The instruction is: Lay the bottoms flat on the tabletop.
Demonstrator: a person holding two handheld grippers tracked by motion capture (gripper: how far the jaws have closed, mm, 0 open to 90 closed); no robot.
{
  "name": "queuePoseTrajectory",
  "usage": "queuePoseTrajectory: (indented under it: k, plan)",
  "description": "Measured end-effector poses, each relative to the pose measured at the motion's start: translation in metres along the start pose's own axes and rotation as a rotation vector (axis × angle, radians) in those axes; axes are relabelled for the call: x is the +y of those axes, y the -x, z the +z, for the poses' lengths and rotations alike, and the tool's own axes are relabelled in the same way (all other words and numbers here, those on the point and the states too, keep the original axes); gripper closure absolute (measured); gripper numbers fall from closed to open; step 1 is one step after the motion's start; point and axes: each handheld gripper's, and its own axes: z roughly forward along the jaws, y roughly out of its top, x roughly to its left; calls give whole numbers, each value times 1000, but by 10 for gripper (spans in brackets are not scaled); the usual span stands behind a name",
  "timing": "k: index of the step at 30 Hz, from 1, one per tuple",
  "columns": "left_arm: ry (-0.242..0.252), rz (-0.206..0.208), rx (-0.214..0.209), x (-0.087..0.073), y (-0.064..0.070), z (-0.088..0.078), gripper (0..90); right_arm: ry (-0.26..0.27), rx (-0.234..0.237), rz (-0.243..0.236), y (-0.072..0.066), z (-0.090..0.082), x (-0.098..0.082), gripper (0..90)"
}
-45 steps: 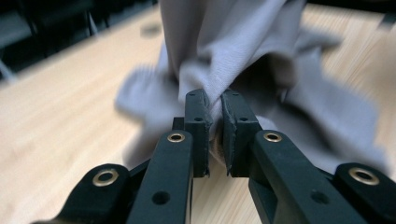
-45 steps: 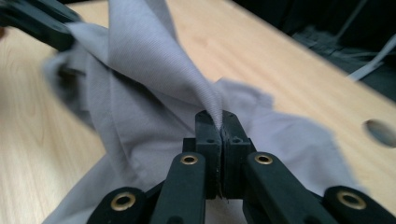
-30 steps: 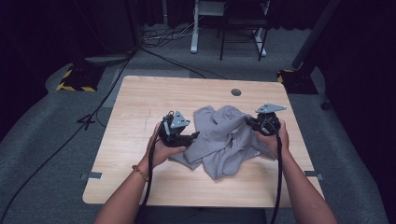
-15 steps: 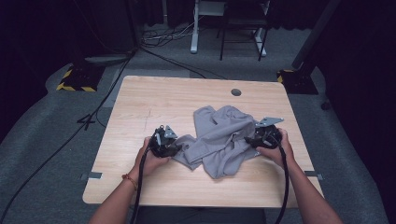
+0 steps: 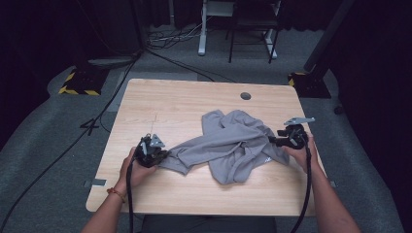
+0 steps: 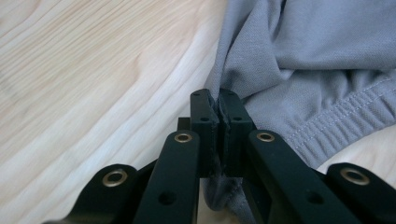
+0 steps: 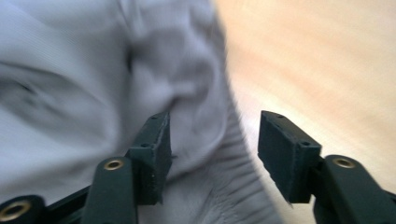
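A crumpled grey sweatshirt (image 5: 233, 143) lies on the wooden table (image 5: 170, 102), right of centre. My left gripper (image 5: 163, 156) is at the garment's left end, low on the table. In the left gripper view my left gripper (image 6: 218, 100) has just closed and is shut on a fold of the grey fabric (image 6: 317, 56), near a stitched hem. My right gripper (image 5: 272, 141) is at the garment's right edge. In the right gripper view my right gripper (image 7: 212, 123) has just been closing a little; the jaws stand apart around the ribbed cuff of the sweatshirt (image 7: 70, 70) without pressing it.
A round cable hole (image 5: 246, 96) sits near the table's far edge. Bare wood lies left of and behind the garment. Beyond the table are floor cables, a yellow-black striped base (image 5: 77, 82) and desk legs (image 5: 201, 29).
Both hands have moved apart and nearer the front edge. The left gripper closed on the garment's left end and drew it out to the left. The right gripper opened and shifted to the right edge.
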Motion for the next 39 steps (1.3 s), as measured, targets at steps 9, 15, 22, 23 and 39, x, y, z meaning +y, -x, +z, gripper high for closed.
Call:
queuePoseTrajectory:
  k: [9, 15, 22, 23, 39]
  plan:
    - [-7, -103, 58, -44, -26, -34, 861, -101, -84, 29, 10, 23, -1, 464]
    - [-16, -124, 59, -76, -24, -60, 861, -98, -197, 71, 26, 19, -4, 457]
    - [-38, -110, 12, -93, -5, -79, 839, -121, -303, 108, 40, 18, -3, 414]
    - [-24, -108, 6, -93, -3, -81, 799, -122, -315, 107, 42, 17, -4, 411]
    - [54, -49, -72, 27, 8, -1, 322, -5, -188, 66, 21, 25, 29, 390]
